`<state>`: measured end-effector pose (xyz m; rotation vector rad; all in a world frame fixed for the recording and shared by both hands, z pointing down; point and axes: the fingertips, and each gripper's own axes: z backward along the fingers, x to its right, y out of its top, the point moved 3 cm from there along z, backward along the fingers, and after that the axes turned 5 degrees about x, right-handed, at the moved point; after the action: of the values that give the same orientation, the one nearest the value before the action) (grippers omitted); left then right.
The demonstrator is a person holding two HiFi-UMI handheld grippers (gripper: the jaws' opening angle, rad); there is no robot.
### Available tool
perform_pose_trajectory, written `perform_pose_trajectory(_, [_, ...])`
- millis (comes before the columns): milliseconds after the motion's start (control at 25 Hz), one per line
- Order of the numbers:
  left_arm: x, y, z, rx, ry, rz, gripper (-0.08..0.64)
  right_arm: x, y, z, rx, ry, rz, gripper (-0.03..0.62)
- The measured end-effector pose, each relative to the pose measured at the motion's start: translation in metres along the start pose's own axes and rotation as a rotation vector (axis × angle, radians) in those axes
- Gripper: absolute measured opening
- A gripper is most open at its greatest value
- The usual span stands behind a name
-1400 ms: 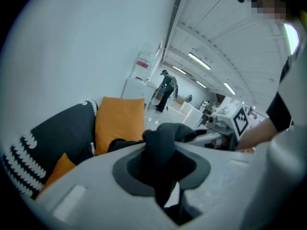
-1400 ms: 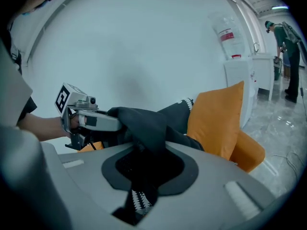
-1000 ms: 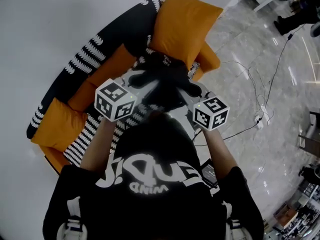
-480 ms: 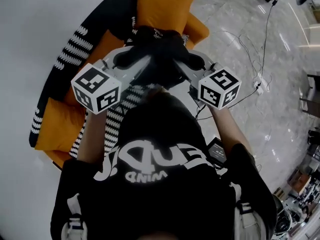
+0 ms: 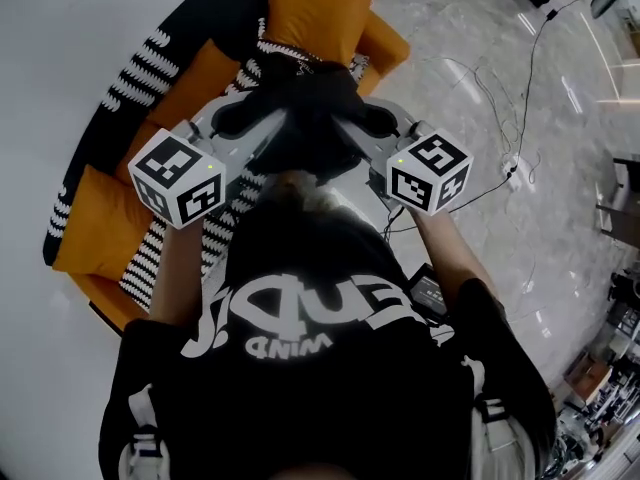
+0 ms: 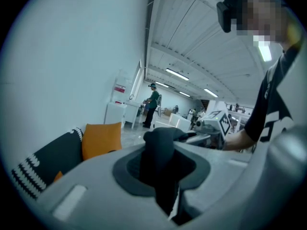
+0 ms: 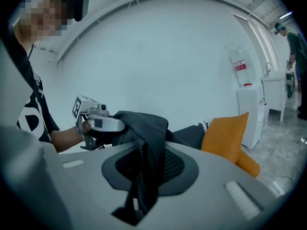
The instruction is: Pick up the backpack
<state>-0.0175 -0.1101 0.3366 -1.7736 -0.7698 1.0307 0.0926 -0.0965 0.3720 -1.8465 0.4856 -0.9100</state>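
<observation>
In the head view, the black backpack (image 5: 305, 118) hangs between the two grippers in front of the person, with the orange-and-black sofa (image 5: 150, 68) under and beyond it. The left gripper (image 5: 245, 128) meets its left side and the right gripper (image 5: 368, 126) its right side. An orange cushion (image 5: 320, 8) stands at the far end of the sofa, and a cable (image 5: 525, 88) runs over the pale floor (image 5: 480, 78) on the right. In the left gripper view, the left gripper (image 6: 163, 176) has its jaws clamped on a black strap of the backpack (image 6: 158, 143); the right gripper (image 6: 216, 123) shows beyond, to the right. In the right gripper view, the right gripper (image 7: 141, 186) has its jaws pinched on a fold of black backpack (image 7: 146, 128) fabric with a zip, and the left gripper (image 7: 98, 123) shows beyond, to the left.
</observation>
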Motion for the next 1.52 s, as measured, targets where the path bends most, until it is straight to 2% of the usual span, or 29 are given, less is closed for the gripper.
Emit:
perform_pose_trajectory(200, [0.057, -0.021, -0.011, 0.019, 0.066, 0.023, 0.072, -0.005, -0.020, 0.052, -0.024, 0.080, 0.024, 0.066])
perform_pose_trajectory(400, [0.093, -0.041, -0.007, 0.042, 0.129, 0.046, 0.072, -0.016, -0.033, 0.079, -0.067, 0.153, 0.061, 0.066])
perform_pose_trajectory(520, [0.115, -0.051, -0.002, 0.048, 0.143, 0.076, 0.072, -0.028, -0.042, 0.096, -0.075, 0.167, 0.074, 0.066])
perform_pose_trajectory(680, [0.146, -0.065, 0.016, 0.061, 0.126, 0.097, 0.071, -0.057, -0.055, 0.117, -0.065, 0.145, 0.088, 0.067])
perform_pose_trajectory(1000, [0.161, -0.062, 0.038, 0.120, 0.114, -0.001, 0.071, -0.087, -0.057, 0.127, 0.028, 0.052, 0.162, 0.067])
perform_pose_trajectory(1240, [0.163, -0.063, 0.050, 0.140, 0.111, -0.063, 0.071, -0.098, -0.060, 0.123, 0.058, 0.036, 0.191, 0.067])
perform_pose_trajectory(1520, [0.159, -0.074, 0.044, 0.137, 0.115, -0.041, 0.069, -0.089, -0.068, 0.121, 0.041, 0.061, 0.192, 0.067])
